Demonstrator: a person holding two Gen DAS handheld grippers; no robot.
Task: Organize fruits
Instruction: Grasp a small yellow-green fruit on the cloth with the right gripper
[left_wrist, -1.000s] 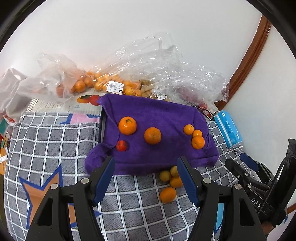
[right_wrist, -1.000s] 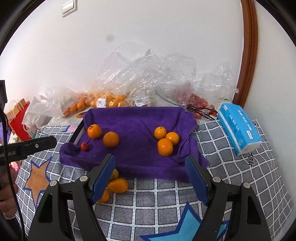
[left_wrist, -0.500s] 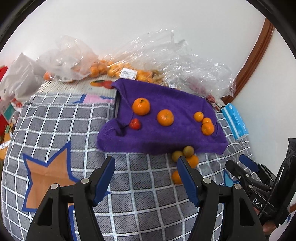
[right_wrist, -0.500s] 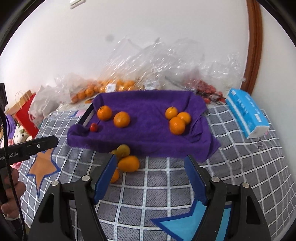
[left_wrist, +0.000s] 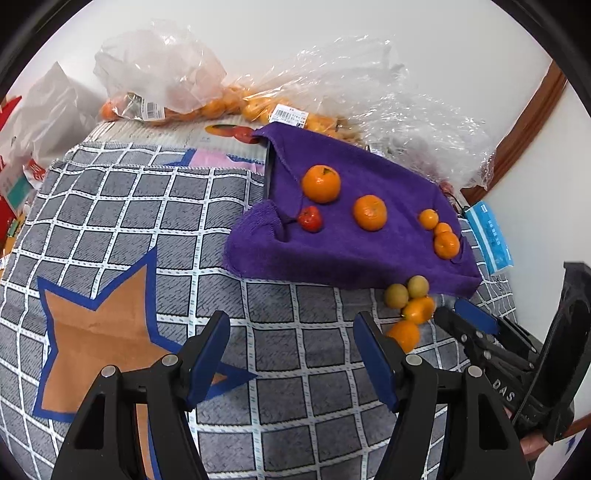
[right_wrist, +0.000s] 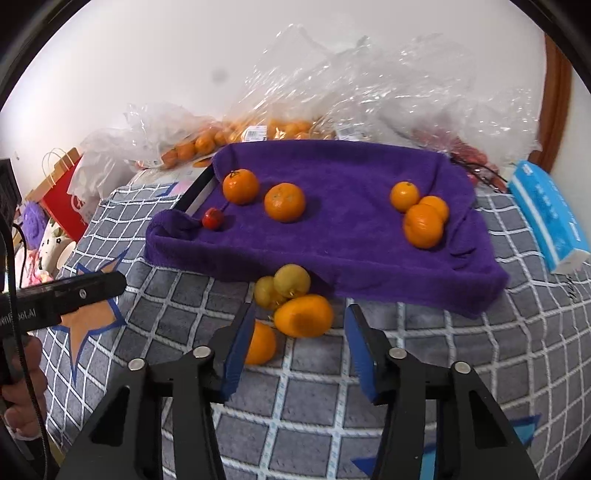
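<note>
A purple towel (right_wrist: 332, 236) covers a tray and carries several oranges (right_wrist: 284, 202) and one small red fruit (right_wrist: 212, 218). In front of it on the checked cloth lie two yellow-green fruits (right_wrist: 291, 281) and two oranges; the nearer-centre orange (right_wrist: 303, 315) sits just ahead of my right gripper (right_wrist: 300, 334), between its open jaws. The other orange (right_wrist: 260, 343) is partly behind the left finger. My left gripper (left_wrist: 291, 345) is open and empty over the cloth, left of that fruit cluster (left_wrist: 406, 306). The towel also shows in the left wrist view (left_wrist: 343, 251).
Clear plastic bags of oranges (left_wrist: 221, 107) and red fruit (right_wrist: 465, 151) lie behind the tray by the wall. A blue tissue pack (right_wrist: 546, 214) lies at the right. A red paper bag (right_wrist: 62, 199) stands at the left. A star-patterned grey checked cloth (left_wrist: 147, 229) covers the table.
Both grippers have risen and tilted down. The right one has closed in on the loose fruits before the towel and narrowed its jaws. The left one has drifted left, away from the towel.
</note>
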